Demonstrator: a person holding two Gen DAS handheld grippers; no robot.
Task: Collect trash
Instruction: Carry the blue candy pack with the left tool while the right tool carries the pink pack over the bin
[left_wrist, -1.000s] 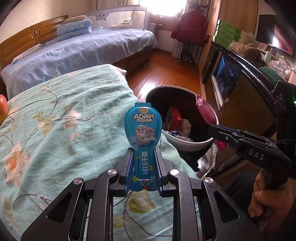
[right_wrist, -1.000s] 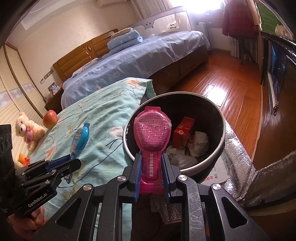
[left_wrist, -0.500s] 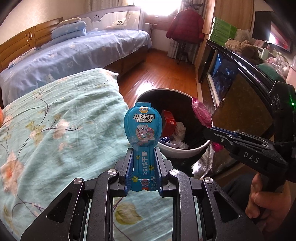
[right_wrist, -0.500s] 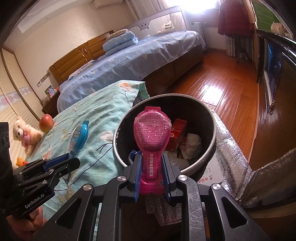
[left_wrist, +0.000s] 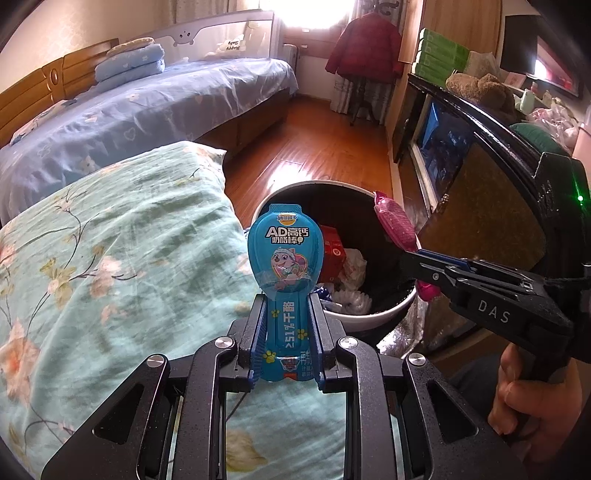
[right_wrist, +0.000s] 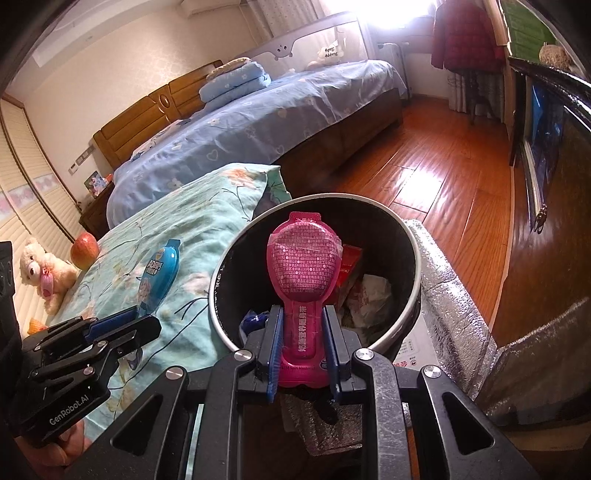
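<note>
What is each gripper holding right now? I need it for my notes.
Left gripper: shut on the blue wrapper.
Right gripper: shut on the pink wrapper, above the trash bin.

So there's a bed with a teal floral quilt (right_wrist: 192, 236) taking up the near left. At its far left end sit a red apple (right_wrist: 84, 250) and a small teddy bear (right_wrist: 40, 271), just beside each other. Right of the quilt is the wooden floor (right_wrist: 436, 177), where a round trash bin (right_wrist: 413, 266) stands close against the quilt's edge.
</note>
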